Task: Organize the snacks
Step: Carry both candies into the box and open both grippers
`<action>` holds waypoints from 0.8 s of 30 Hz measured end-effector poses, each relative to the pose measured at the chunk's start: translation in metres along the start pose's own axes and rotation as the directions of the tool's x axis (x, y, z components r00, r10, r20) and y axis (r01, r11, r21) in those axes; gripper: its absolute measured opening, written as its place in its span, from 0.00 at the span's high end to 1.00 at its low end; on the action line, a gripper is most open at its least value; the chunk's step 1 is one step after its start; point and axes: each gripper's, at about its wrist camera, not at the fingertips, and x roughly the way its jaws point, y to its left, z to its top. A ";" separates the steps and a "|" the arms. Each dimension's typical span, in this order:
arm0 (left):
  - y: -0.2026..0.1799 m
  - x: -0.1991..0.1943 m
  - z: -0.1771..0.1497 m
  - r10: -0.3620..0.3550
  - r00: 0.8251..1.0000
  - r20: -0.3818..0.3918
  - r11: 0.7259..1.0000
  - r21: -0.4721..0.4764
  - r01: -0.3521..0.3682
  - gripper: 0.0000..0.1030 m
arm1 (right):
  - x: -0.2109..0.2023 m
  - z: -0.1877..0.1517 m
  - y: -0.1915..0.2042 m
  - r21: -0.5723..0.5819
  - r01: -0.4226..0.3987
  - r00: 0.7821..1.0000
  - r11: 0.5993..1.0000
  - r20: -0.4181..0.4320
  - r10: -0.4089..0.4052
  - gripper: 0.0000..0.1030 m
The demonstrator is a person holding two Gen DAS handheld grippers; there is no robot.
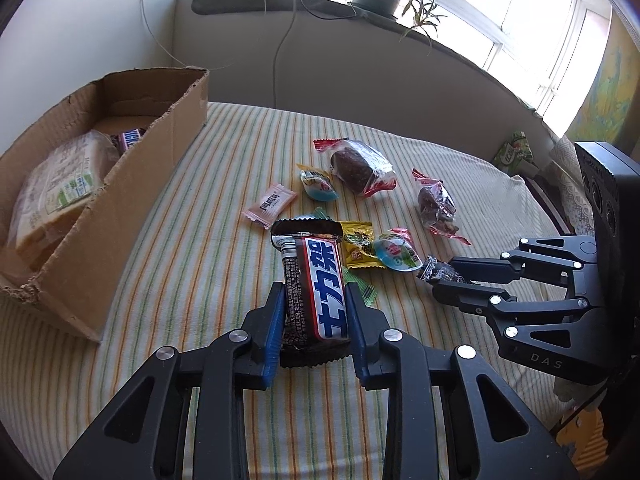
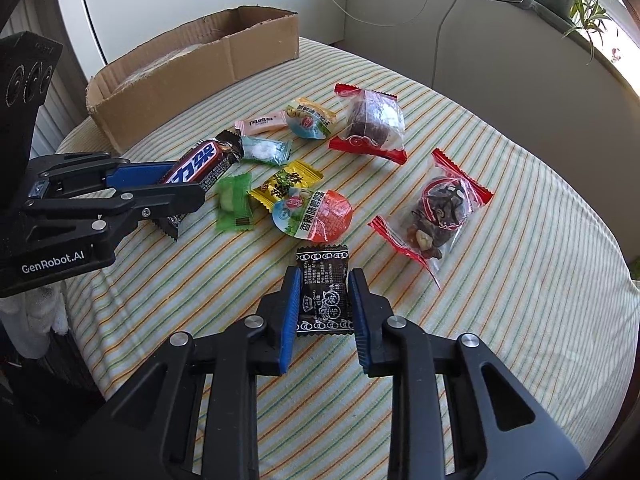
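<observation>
Both grippers clamped on snacks, cardboard box (image 1: 132, 184) waiting at left.
Left gripper (image 1: 316, 308) pinches the chocolate bar (image 1: 316, 284) across its width, long axis pointing ahead, box just to its left; right gripper (image 2: 325, 300) grips the small black candy (image 2: 325, 292), farther from the box, over the striped tablecloth (image 2: 500, 300).

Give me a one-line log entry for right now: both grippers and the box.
left gripper: shut on brown chocolate bar | right gripper: shut on small black candy packet | open cardboard box: holds snacks
</observation>
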 end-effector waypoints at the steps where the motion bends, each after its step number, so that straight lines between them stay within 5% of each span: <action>1: 0.001 -0.003 0.001 0.000 1.000 0.006 1.000 0.001 0.000 0.73 | -0.003 0.000 0.001 -0.002 0.003 1.000 1.000 0.003 -0.003 0.76; 10: 0.017 -0.030 0.011 0.013 0.997 0.070 1.000 -0.003 -0.013 0.73 | -0.027 0.021 0.012 -0.018 0.016 0.998 1.000 0.059 -0.015 0.76; 24: 0.082 -0.068 0.025 0.112 0.982 0.153 0.992 -0.074 -0.102 0.73 | -0.022 0.098 0.046 -0.058 -0.003 0.990 0.998 0.141 0.011 0.76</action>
